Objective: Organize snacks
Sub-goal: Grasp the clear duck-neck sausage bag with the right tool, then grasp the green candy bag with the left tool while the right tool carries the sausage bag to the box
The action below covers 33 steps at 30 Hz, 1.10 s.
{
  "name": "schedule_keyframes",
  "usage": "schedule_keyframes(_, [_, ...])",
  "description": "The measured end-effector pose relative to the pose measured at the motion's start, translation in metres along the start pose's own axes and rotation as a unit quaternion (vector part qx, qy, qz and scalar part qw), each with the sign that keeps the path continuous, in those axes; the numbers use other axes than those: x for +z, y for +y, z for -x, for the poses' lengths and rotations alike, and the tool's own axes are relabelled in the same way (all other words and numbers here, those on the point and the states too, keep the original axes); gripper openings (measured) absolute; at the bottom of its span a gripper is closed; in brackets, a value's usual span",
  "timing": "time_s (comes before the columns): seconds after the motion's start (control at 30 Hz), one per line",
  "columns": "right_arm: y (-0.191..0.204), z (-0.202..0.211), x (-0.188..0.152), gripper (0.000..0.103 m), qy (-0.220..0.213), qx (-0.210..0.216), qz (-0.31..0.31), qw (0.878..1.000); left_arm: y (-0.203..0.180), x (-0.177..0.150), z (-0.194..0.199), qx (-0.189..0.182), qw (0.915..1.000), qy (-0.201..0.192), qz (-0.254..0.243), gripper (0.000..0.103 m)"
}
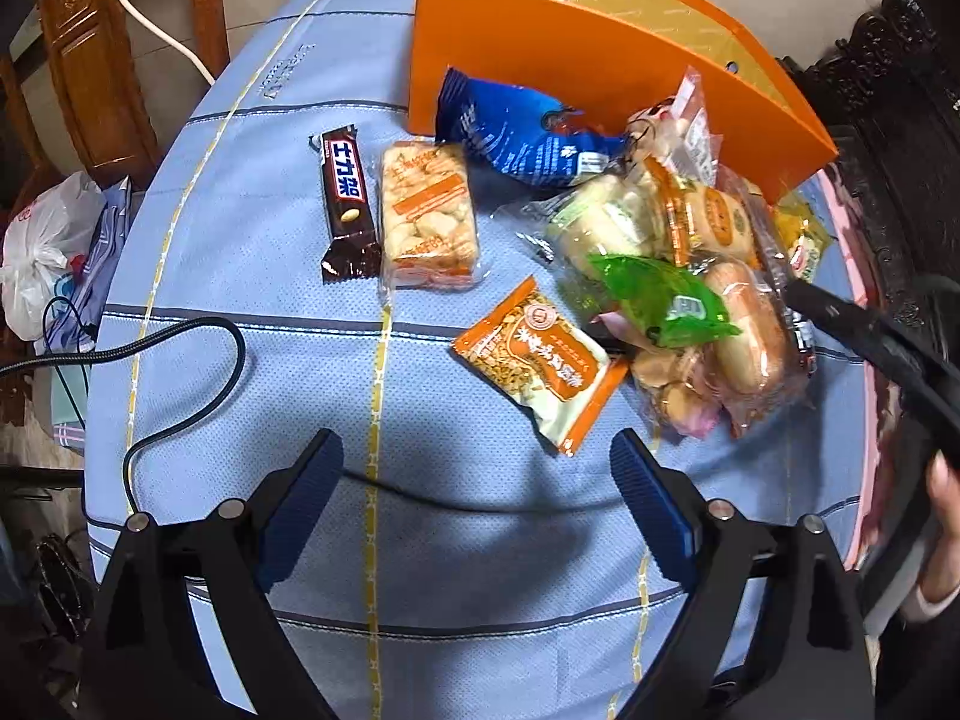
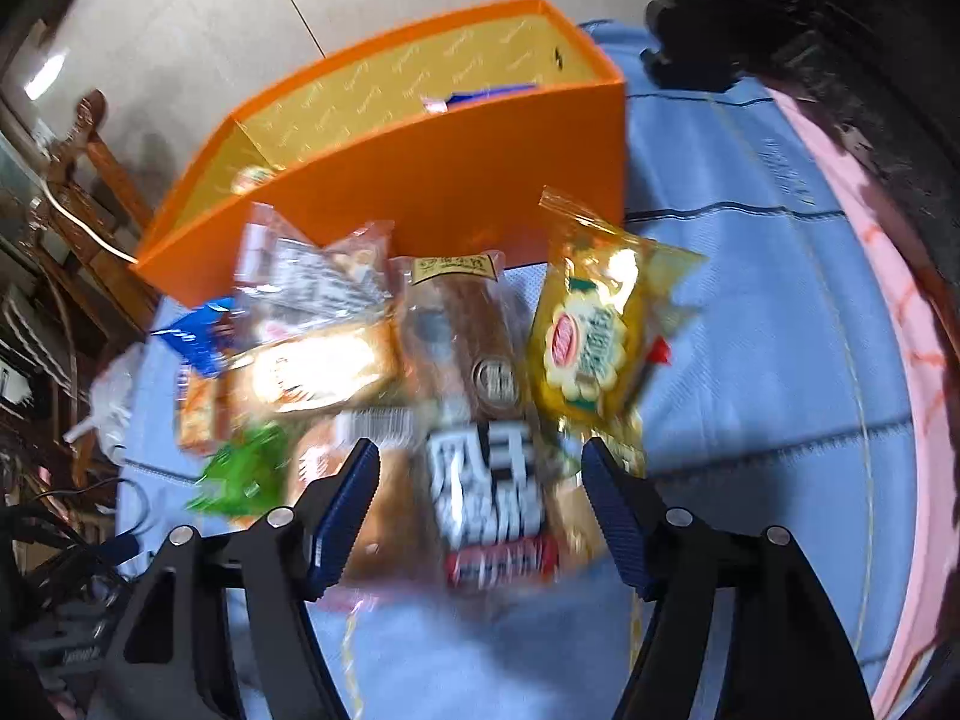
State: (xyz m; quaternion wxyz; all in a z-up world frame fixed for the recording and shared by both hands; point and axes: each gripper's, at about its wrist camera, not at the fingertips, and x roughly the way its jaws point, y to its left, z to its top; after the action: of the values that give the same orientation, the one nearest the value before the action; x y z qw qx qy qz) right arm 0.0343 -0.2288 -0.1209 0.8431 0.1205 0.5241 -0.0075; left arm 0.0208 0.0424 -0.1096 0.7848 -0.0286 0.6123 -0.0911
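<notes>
Both grippers point steeply down at a table under a pale blue cloth (image 1: 240,276). Left gripper (image 1: 477,468) stands with its jaws spread wide over bare cloth, nothing between them. Right gripper (image 2: 480,480) has its jaws parted too, straddling a blurred wrapped snack with bold black-and-white print (image 2: 486,498); the blur hides whether the pads touch it, so I cannot tell if it is gripped. In the left wrist view that gripper shows only as a dark finger reaching into the pile from 3 o'clock.

Largest thing on the table is the open orange box (image 1: 576,60) with a yellow lining, at 12 o'clock in both views. In the right wrist view a blue packet edge shows inside it.

Against the box's near wall lies the snack pile. In the left wrist view it runs from 1 to 3 o'clock: a blue bag (image 1: 522,132) touching the box wall, clear-wrapped breads (image 1: 744,324), a round pastry pack (image 1: 720,216), and a green wrapper (image 1: 660,300) on top. At the pile's 9 o'clock edge an orange-and-cream packet (image 1: 540,360) lies flat, just ahead of the left gripper's right finger.

Apart from the pile, at 11 o'clock, a clear pack of pale biscuits (image 1: 429,216) lies just beside a brown chocolate bar (image 1: 348,204), side by side.

In the right wrist view a yellow packet (image 2: 588,348) sits at 1 o'clock, at the pile's edge.

A black cable (image 1: 198,360) loops over the cloth at 9 o'clock.
</notes>
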Motion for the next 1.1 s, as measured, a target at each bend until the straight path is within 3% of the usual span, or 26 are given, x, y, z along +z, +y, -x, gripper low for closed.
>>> schedule_keyframes(0.1, [-0.007,-0.023,0.010,0.068,0.022,0.021,-0.022,0.999,-0.004,0.002,-0.003,0.001,1.0000,-0.002,-0.005,0.088])
schedule_keyframes(0.13, [-0.008,-0.026,0.012,0.062,0.026,0.025,-0.021,0.999,-0.005,0.004,-0.003,-0.001,1.0000,-0.003,-0.006,0.088])
schedule_keyframes(0.17, [-0.007,-0.029,0.013,0.045,0.031,0.031,-0.014,0.999,-0.007,0.006,-0.003,-0.004,1.0000,-0.004,-0.007,0.088])
schedule_keyframes(0.3, [-0.006,-0.029,0.015,0.028,0.039,0.038,0.011,0.998,-0.012,0.020,-0.002,-0.019,0.9998,-0.007,0.004,0.088])
schedule_keyframes(0.53, [-0.023,0.021,-0.013,0.028,0.001,0.072,0.020,0.997,-0.014,0.046,-0.001,-0.070,0.9965,-0.004,0.045,0.089])
schedule_keyframes(0.77, [-0.028,0.036,-0.051,0.029,0.015,0.086,0.021,0.996,-0.049,0.054,-0.023,-0.078,0.9966,0.011,0.027,0.089])
schedule_keyframes(0.83, [-0.028,0.037,-0.051,0.030,0.015,0.087,0.019,0.996,-0.058,0.059,-0.039,-0.089,0.9951,0.032,0.029,0.087])
schedule_keyframes(0.93, [-0.030,0.037,-0.054,0.031,0.018,0.091,0.015,0.996,-0.066,0.064,-0.059,-0.084,0.9945,0.052,0.035,0.072])
schedule_keyframes(0.97, [-0.030,0.037,-0.056,0.031,0.017,0.092,0.016,0.995,-0.069,0.065,-0.059,-0.084,0.9947,0.050,0.031,0.055])
schedule_keyframes(1.0, [-0.028,0.038,-0.056,0.032,0.017,0.095,0.017,0.995,-0.075,0.064,-0.059,-0.060,0.9969,0.050,0.008,0.046])
schedule_keyframes(1.07, [-0.027,0.039,-0.055,0.032,0.017,0.097,0.016,0.995,-0.078,0.061,-0.056,-0.037,0.9981,0.043,-0.022,0.028])
schedule_keyframes(1.1, [-0.026,0.039,-0.054,0.032,0.015,0.096,0.016,0.995,-0.077,0.056,-0.049,-0.041,0.9983,0.030,-0.029,0.026])
